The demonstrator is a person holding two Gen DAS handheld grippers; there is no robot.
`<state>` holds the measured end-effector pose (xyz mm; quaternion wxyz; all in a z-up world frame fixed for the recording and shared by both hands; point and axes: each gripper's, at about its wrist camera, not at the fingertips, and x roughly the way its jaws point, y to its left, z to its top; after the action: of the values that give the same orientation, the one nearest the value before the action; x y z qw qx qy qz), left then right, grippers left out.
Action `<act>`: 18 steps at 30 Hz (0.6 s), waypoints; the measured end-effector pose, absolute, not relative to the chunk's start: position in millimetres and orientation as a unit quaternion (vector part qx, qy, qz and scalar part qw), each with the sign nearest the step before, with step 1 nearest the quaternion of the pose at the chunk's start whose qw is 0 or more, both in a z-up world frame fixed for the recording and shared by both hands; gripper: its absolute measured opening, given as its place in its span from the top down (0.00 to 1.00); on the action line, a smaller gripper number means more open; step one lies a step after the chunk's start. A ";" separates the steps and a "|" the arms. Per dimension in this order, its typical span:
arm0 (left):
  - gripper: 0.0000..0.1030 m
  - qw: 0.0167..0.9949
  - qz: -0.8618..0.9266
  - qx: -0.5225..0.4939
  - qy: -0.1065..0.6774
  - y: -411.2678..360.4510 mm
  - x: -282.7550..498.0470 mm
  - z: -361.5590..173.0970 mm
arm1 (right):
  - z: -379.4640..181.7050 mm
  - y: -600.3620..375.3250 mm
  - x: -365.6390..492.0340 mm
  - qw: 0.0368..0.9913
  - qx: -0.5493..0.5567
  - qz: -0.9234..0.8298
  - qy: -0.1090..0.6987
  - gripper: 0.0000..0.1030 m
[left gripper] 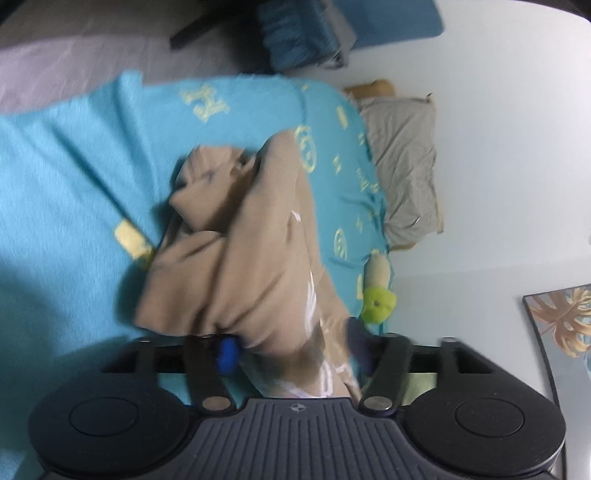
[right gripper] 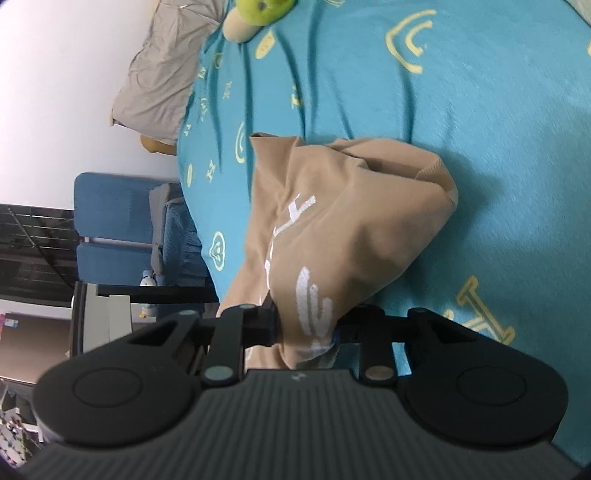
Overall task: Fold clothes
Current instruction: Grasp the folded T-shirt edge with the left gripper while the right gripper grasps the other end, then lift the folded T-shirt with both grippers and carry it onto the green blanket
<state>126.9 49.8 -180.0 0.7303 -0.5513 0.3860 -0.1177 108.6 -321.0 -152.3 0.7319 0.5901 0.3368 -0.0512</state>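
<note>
A tan garment with white print (left gripper: 258, 251) hangs bunched over the blue bed cover (left gripper: 66, 206). My left gripper (left gripper: 291, 350) is shut on one part of it, the cloth filling the gap between the fingers. In the right wrist view the same tan garment (right gripper: 343, 229) drapes down from my right gripper (right gripper: 306, 325), which is shut on its printed part. The garment's far end rests crumpled on the cover (right gripper: 517, 147).
A grey pillow (left gripper: 406, 166) lies at the head of the bed by the white wall. A green and beige plush toy (left gripper: 376, 291) lies beside it, also in the right wrist view (right gripper: 255, 14). A blue chair (right gripper: 122, 229) stands off the bed's edge.
</note>
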 end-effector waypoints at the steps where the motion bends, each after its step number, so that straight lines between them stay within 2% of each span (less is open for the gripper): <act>1: 0.37 0.725 -0.116 -0.554 0.393 49.5 129.0 -183.9 | -151.2 -321.0 109.9 0.736 0.586 -0.049 0.335 0.75; 4: 0.38 0.708 -0.105 -0.578 0.392 54.6 131.4 -193.7 | -144.8 -319.3 114.2 0.749 0.576 -0.040 0.326 0.76; 8: 0.44 0.699 -0.096 -0.595 0.385 59.6 130.9 -200.1 | -134.7 -316.6 114.7 0.765 0.562 -0.024 0.313 0.77; 10: 0.51 0.701 -0.091 -0.597 0.378 60.5 130.7 -198.9 | -128.9 -315.0 113.9 0.775 0.552 -0.017 0.308 0.78; 14: 0.70 0.719 -0.093 -0.582 0.368 60.1 131.0 -189.2 | -117.0 -315.7 107.8 0.783 0.544 -0.007 0.303 0.79; 18: 0.76 0.737 -0.111 -0.564 0.356 60.8 123.8 -162.8 | -103.6 -319.5 92.8 0.780 0.550 -0.009 0.298 0.79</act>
<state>123.8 60.8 -162.8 0.7370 -0.5639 0.3556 -0.1115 92.8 -319.5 -103.6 0.7801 0.5500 0.2982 -0.0087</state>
